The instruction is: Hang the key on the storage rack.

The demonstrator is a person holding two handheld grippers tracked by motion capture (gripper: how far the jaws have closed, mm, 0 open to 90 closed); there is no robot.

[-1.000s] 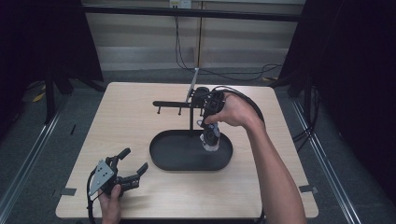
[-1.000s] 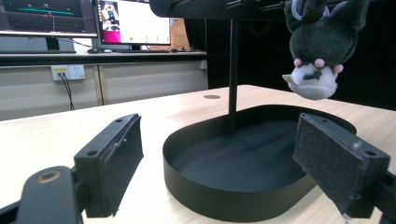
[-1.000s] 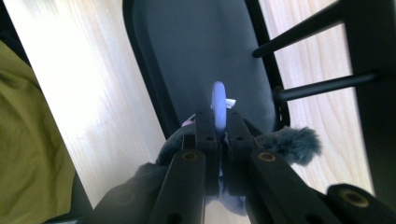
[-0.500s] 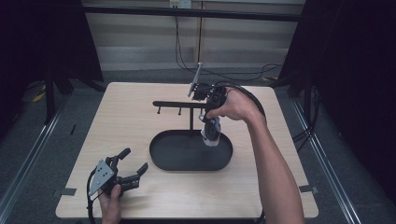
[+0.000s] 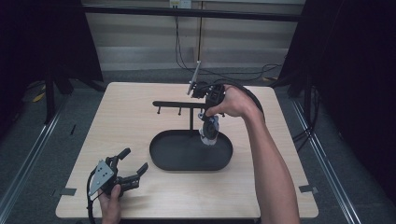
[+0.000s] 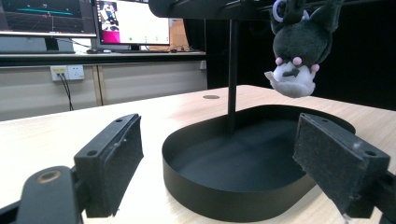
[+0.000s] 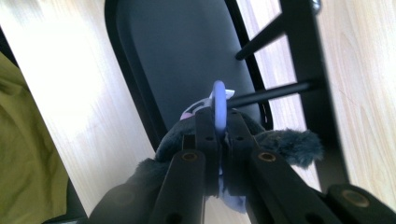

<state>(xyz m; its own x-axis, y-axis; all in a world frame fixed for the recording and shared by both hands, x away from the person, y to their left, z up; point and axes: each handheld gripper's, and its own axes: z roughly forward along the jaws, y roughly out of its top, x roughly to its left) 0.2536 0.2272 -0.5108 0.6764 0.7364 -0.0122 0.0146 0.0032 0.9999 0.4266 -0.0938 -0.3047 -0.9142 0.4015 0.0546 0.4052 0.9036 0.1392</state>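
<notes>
High view: right gripper [image 5: 208, 122] pinches plush keychain [image 5: 209, 131] by its ring, nearing the rack peg [image 7: 275, 91]; hanging remains.

Dark-grey plush toy [image 6: 295, 56] — lilac ring [image 7: 219, 105], black tray [image 5: 163, 156].

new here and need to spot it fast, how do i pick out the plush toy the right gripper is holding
Start at the black oval tray in the middle of the wooden table. Above its right end the right gripper pinches the plush toy by a lilac ring. It is the one soft thing: dark grey fur, white face, pink dots.
</notes>
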